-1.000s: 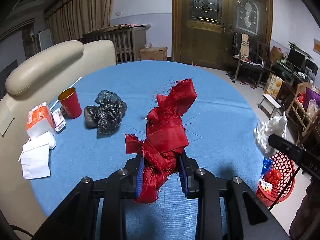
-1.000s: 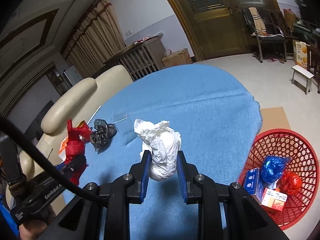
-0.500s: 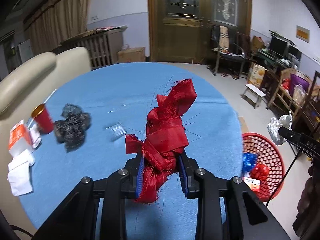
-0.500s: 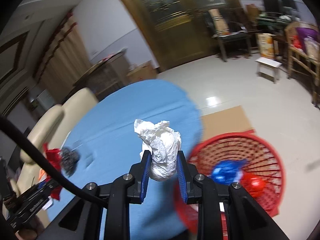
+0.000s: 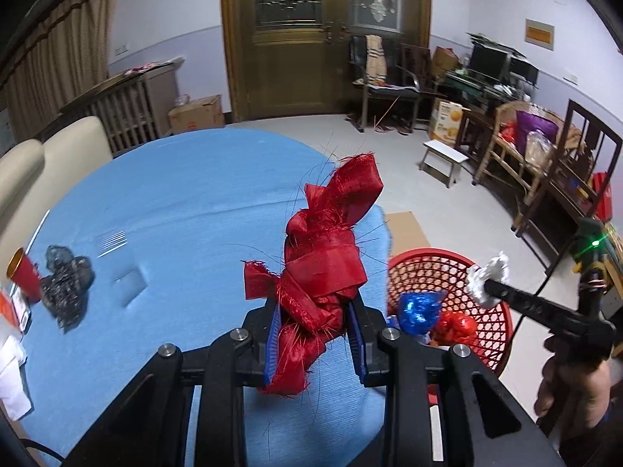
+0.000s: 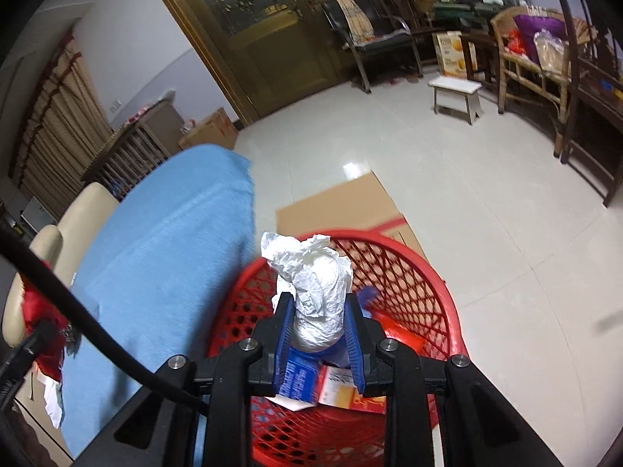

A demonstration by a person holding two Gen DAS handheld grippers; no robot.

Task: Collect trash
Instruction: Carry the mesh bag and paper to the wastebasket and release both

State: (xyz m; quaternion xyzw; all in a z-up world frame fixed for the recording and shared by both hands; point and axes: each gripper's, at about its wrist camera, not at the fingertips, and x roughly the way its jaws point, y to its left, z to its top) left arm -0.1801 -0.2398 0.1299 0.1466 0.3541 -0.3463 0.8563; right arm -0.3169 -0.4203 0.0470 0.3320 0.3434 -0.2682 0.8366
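My left gripper (image 5: 316, 336) is shut on a crumpled red fabric wad (image 5: 323, 268) and holds it above the blue table's (image 5: 175, 210) right edge. My right gripper (image 6: 318, 334) is shut on a crumpled white paper ball (image 6: 317, 292) and holds it over the red mesh basket (image 6: 409, 272). The basket (image 5: 486, 299) stands on the floor right of the table and holds a blue wad (image 5: 418, 309), a red wad (image 5: 453, 325) and small boxes (image 6: 338, 387). The right gripper with the white ball (image 5: 488, 278) also shows in the left wrist view.
On the table's left lie a black plastic bag (image 5: 64, 286), a red cup (image 5: 23, 278), a clear wrapper (image 5: 130, 282) and white tissues (image 5: 11, 377). A cream sofa (image 5: 43, 155) stands behind. Flat cardboard (image 6: 342, 210) lies by the basket; chairs and a stool (image 6: 455, 95) stand beyond.
Both grippers swung right. The right one carried the white ball from over the table to above the basket. The left one moved the red wad toward the table's right edge.
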